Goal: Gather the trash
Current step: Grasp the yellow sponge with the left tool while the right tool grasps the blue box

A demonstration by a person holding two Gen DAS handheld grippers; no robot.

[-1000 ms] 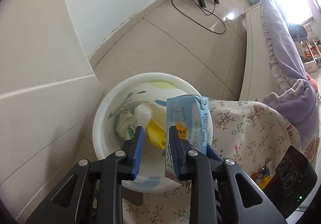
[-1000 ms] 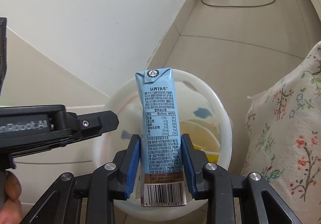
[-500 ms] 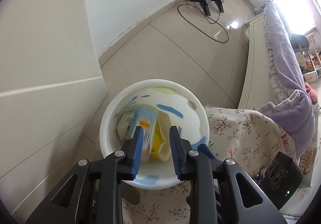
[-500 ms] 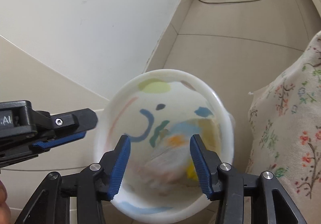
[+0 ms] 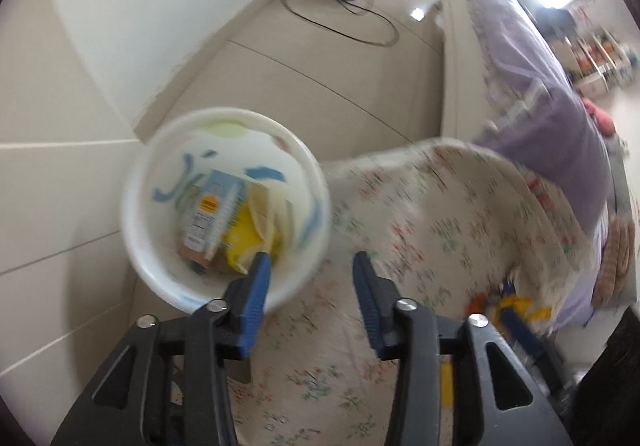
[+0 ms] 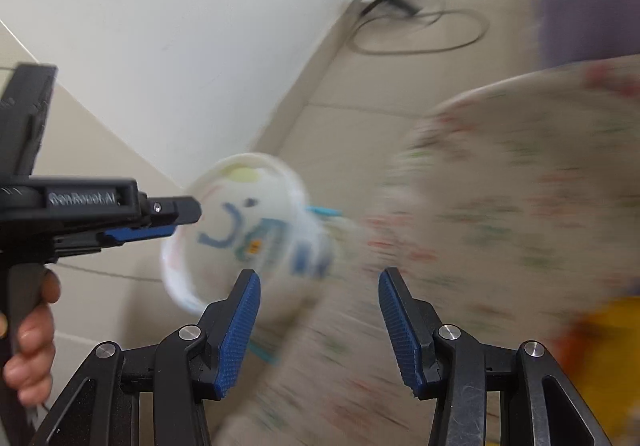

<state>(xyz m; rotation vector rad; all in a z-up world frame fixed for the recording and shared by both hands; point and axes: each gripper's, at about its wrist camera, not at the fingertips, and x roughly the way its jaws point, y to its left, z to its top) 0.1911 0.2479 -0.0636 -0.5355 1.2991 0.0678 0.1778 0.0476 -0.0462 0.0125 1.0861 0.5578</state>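
Dropped from the right tongs (image 6: 318, 320), now empty and agape, the blue milk carton (image 5: 211, 215) lies in the white bin (image 5: 138, 246) left of the floral table (image 5: 432, 230), so next the empty, opening left tongs (image 5: 307, 300) should seek the yellow scrap (image 5: 524, 311) at near right.

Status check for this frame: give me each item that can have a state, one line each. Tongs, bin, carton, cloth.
Left tongs: opening, nothing between them.
Right tongs: open, empty.
Bin: upright on the floor, no lid, holding trash.
Carton: lying inside the bin, leaning on other trash.
Yellow wrapper: in the bin, beside the carton.
Floral cloth: draped over the table, blurred.
Yellow item: on the cloth, not yet collected.
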